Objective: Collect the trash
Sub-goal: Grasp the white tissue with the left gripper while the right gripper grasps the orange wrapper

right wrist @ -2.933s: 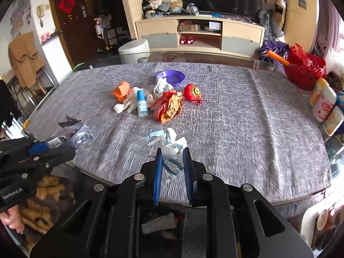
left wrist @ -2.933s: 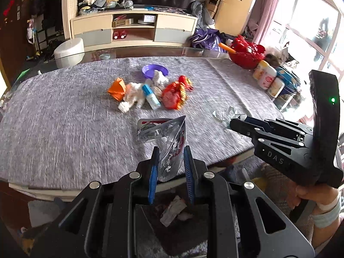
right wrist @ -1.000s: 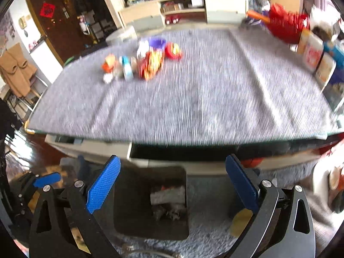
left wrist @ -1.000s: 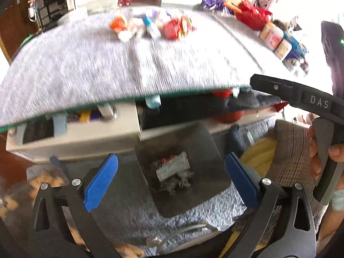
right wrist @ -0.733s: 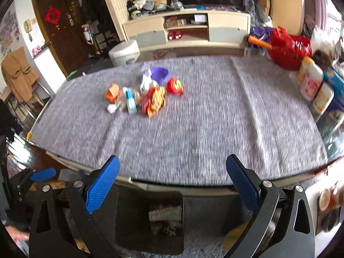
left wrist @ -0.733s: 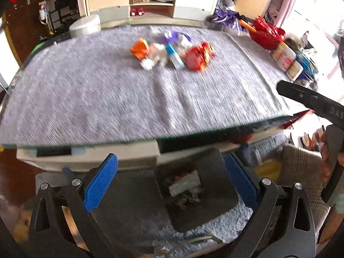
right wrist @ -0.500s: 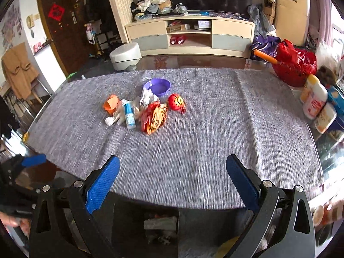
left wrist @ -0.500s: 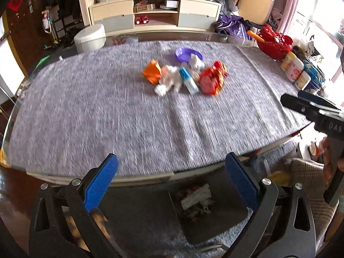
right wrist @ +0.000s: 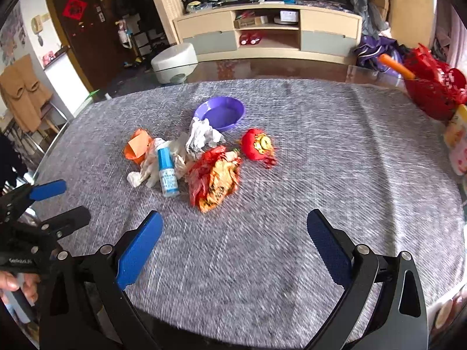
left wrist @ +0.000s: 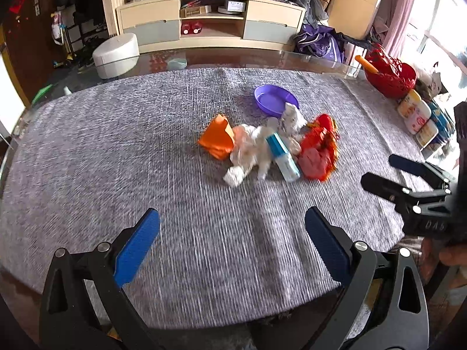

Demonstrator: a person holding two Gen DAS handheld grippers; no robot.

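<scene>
Grippers both spread wide, empty — left gripper & right gripper hover over near edge of grey cloth. Trash pile lies ahead of both, purple bowl just beyond it.

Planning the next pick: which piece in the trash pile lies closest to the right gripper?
The crumpled red-and-yellow wrapper: it sits at the pile's near edge, ahead of the open right gripper, while the orange paper and white tissues lie farther back.

Bare cloth ahead; trash pile mid-table.
</scene>
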